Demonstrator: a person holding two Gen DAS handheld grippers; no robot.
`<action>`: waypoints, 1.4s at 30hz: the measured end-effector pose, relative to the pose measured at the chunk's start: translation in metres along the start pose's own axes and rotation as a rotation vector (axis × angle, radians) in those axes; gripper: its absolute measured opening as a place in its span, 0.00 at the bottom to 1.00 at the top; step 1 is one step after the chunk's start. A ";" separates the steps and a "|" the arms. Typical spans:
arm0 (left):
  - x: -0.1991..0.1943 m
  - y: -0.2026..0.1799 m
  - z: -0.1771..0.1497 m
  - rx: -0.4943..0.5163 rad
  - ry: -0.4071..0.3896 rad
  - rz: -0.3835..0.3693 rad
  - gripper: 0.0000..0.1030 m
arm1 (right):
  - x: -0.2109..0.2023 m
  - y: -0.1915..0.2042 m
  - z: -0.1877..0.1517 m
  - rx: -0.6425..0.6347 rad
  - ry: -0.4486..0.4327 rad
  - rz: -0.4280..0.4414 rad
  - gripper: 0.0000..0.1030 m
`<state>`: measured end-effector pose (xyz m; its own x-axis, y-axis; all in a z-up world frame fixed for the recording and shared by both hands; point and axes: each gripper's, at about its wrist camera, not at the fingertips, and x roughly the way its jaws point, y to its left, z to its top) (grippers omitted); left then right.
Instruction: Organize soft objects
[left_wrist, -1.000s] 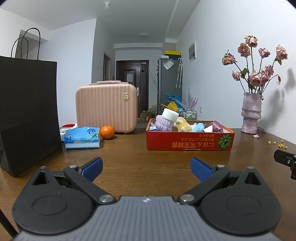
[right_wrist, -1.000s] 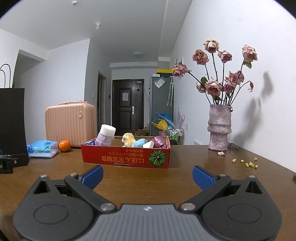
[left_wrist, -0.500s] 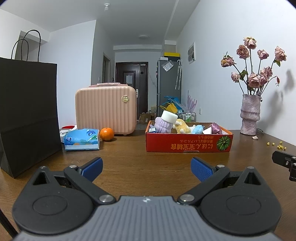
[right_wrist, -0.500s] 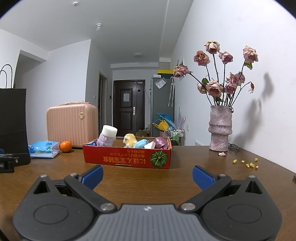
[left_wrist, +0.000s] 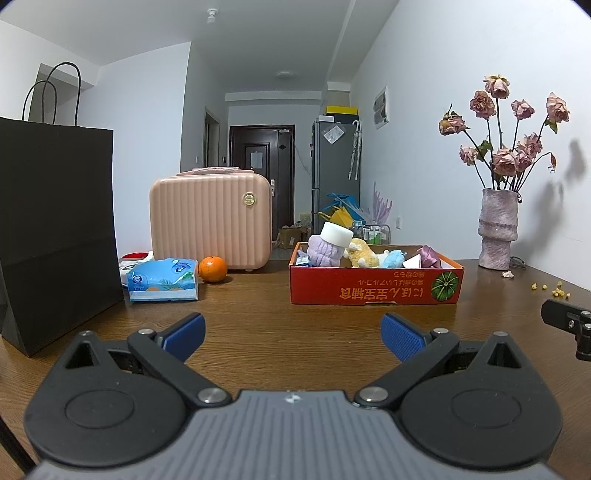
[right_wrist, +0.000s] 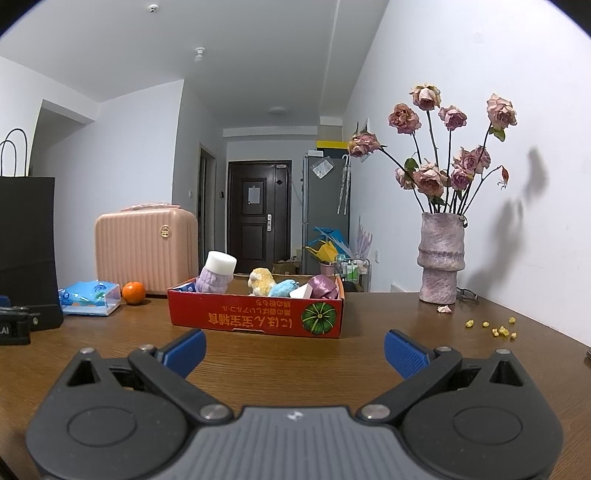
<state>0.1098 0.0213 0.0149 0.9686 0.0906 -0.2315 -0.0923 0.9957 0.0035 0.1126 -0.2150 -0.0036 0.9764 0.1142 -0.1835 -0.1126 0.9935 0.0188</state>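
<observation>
A red cardboard box stands on the wooden table ahead of both grippers. It holds soft objects: a purple plush with a white foam cylinder, a yellow plush, a light blue plush and a purple satin piece. My left gripper is open and empty, low over the table in front of the box. My right gripper is open and empty, also short of the box.
A black paper bag stands at the left. A pink case, an orange and a blue tissue pack sit left of the box. A vase of dried roses stands right, with yellow crumbs nearby.
Both grippers have tilted or dropped slightly, so the scene sits a little lower in view. Both stay open and empty. Nothing on the table has moved.
</observation>
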 end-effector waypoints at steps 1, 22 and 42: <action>0.000 0.000 0.000 0.000 0.001 0.000 1.00 | 0.000 0.000 0.000 0.000 0.000 0.000 1.00; -0.001 0.000 0.000 0.000 -0.003 0.001 1.00 | -0.001 0.002 0.000 -0.002 0.002 0.001 1.00; -0.003 0.001 -0.002 0.010 -0.010 -0.015 1.00 | -0.001 0.007 -0.002 -0.006 0.008 0.007 1.00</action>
<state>0.1063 0.0218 0.0140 0.9721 0.0762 -0.2220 -0.0759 0.9971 0.0099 0.1099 -0.2081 -0.0055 0.9741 0.1209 -0.1909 -0.1204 0.9926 0.0142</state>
